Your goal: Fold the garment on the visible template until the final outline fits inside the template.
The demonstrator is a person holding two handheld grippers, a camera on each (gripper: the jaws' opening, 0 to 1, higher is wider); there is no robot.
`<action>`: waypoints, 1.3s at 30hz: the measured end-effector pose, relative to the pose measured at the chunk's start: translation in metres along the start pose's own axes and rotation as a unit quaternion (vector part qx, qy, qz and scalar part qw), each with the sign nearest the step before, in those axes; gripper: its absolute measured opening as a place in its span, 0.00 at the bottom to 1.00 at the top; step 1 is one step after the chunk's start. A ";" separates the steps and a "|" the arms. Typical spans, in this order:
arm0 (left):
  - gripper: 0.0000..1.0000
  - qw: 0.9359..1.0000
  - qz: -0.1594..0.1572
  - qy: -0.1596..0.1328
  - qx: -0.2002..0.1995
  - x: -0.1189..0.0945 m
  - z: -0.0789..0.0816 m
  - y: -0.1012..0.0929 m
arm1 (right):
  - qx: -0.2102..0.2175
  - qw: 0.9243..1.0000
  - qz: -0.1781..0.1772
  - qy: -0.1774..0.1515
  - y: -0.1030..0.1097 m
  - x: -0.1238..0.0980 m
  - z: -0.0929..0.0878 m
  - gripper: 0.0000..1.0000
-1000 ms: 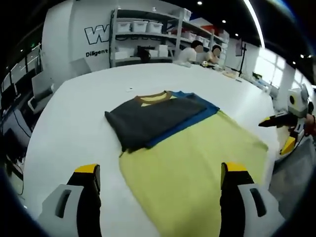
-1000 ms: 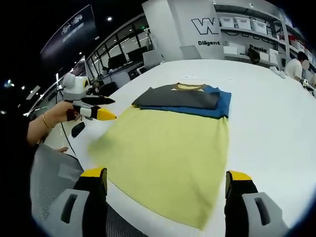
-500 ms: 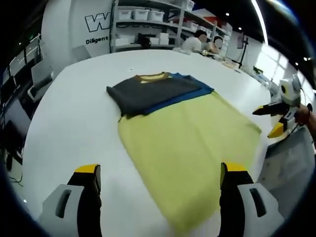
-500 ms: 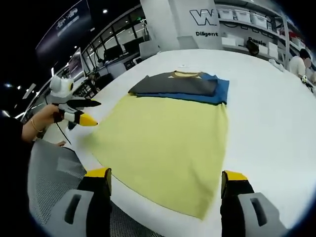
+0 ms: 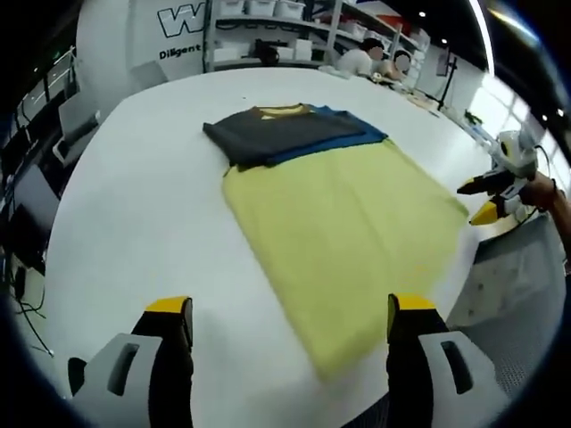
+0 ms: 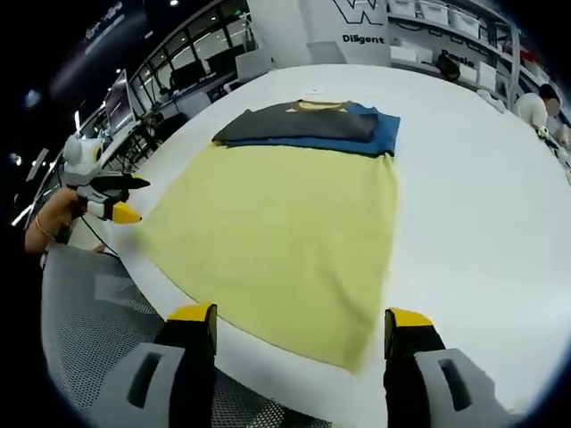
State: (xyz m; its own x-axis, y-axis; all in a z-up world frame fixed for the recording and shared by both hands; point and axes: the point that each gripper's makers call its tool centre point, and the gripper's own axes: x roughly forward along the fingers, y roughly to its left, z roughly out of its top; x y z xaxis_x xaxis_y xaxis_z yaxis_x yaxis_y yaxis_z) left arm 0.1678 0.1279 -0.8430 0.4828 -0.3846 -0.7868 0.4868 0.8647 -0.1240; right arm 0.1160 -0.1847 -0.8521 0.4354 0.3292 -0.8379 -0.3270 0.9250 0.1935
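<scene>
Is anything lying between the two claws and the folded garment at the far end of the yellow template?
Nothing visible blocks the way. Between the left claw, the right claw and the folded garment lies only the flat yellow template on the white table. Both claws are open and hold nothing.

Flat yellow rectangular template sheet [image 5: 348, 232] on the broad white table [image 5: 134, 223]. Bare tabletop lies on both long sides of the sheet, open to a gripper. The one raised obstacle is the folded dark grey and blue garment [image 5: 290, 134] across the sheet's far end. Beyond that end, metal shelving with white bins [image 5: 268, 27] and seated people stand well apart.
</scene>
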 end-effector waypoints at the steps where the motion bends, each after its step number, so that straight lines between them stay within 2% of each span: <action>1: 0.84 1.000 -0.001 0.003 0.000 0.001 -0.003 -0.001 | 0.000 1.000 -0.001 0.002 0.000 0.000 -0.001 0.69; 5: 0.78 0.999 -0.004 0.033 -0.012 0.002 -0.019 -0.003 | -0.005 1.000 -0.017 -0.002 -0.004 -0.002 0.000 0.61; 7: 0.74 0.999 0.000 0.037 -0.009 0.002 -0.023 -0.004 | 0.002 1.000 -0.017 -0.003 -0.003 -0.002 0.000 0.59; 10: 0.72 0.998 0.020 0.051 -0.008 0.000 -0.029 0.001 | 0.010 1.000 -0.019 0.004 -0.004 -0.002 -0.004 0.57; 15: 0.64 0.998 0.019 0.051 -0.018 -0.001 -0.032 -0.001 | 0.018 0.999 -0.036 0.022 -0.012 -0.001 -0.013 0.46; 18: 0.57 0.998 0.016 0.054 -0.024 -0.002 -0.033 -0.004 | 0.020 0.999 -0.039 0.020 -0.014 -0.002 -0.013 0.39; 24: 0.44 0.998 0.009 0.062 -0.029 -0.003 -0.037 -0.013 | 0.029 0.998 -0.046 0.022 -0.019 -0.002 -0.017 0.35; 28: 0.30 0.997 0.003 0.075 -0.033 -0.004 -0.041 -0.018 | 0.034 0.998 -0.047 0.026 -0.020 -0.002 -0.019 0.29; 30: 0.27 0.996 -0.006 0.078 -0.041 -0.004 -0.042 -0.024 | 0.038 0.998 -0.049 0.027 -0.021 -0.002 -0.020 0.27; 36: 0.19 0.996 0.006 0.083 -0.033 -0.002 -0.043 -0.024 | 0.039 0.998 -0.051 0.027 -0.024 -0.002 -0.020 0.21; 39: 0.13 0.995 0.010 0.090 -0.046 -0.003 -0.045 -0.023 | 0.041 0.997 -0.054 0.027 -0.028 -0.003 -0.021 0.16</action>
State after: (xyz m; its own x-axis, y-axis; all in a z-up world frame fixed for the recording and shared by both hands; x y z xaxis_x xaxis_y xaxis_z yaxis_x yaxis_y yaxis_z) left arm 0.1221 0.1238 -0.8653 0.3501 -0.3099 -0.8840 0.4056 0.9008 -0.1552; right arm 0.1068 -0.2150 -0.8657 0.4182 0.2179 -0.8818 -0.2092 0.9678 0.1399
